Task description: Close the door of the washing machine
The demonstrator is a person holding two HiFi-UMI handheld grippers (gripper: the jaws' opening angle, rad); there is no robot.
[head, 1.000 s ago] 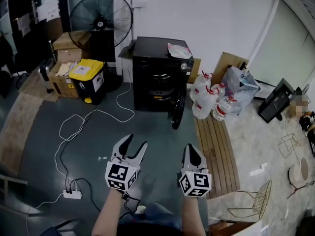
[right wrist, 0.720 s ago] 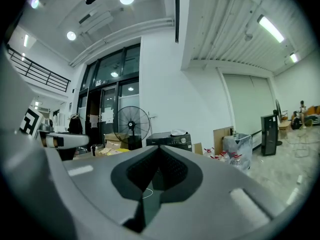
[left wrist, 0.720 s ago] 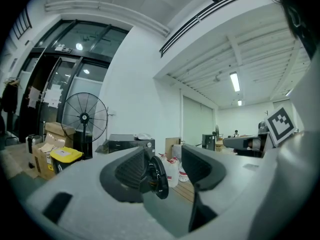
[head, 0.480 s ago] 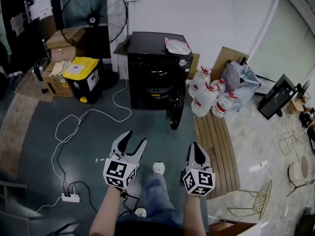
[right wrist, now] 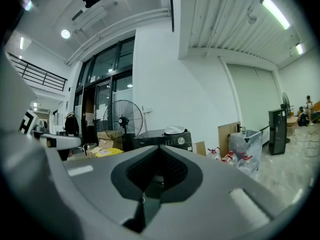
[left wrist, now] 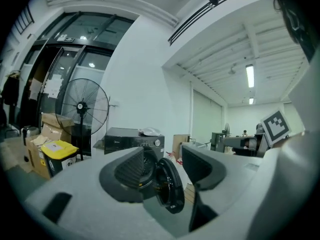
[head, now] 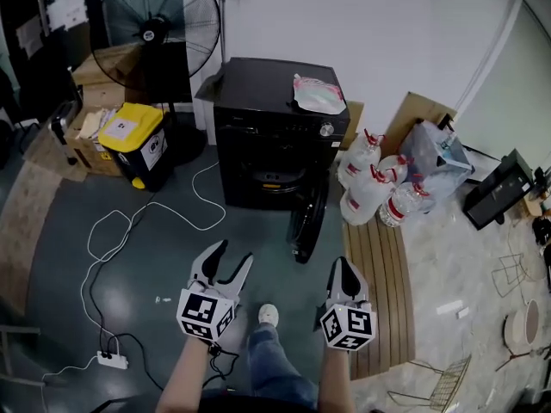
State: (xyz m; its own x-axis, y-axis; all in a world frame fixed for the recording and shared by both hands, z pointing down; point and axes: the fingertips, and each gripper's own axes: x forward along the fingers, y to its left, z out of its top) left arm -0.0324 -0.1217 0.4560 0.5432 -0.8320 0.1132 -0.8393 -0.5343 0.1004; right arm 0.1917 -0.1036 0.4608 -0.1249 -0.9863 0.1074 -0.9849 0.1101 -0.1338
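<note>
Our left tongs (head: 232,255) are spread apart and hold nothing; our right tongs (head: 344,267) are pressed together, also on nothing. Both hover over the floor (head: 129,248), well apart from the washing machine (head: 275,136), which stands at the far edge of the floor, against the wall. Its door (head: 308,218) hangs wide open at its right side. We judge that nothing is done yet: we must approach and push the door shut.
</note>
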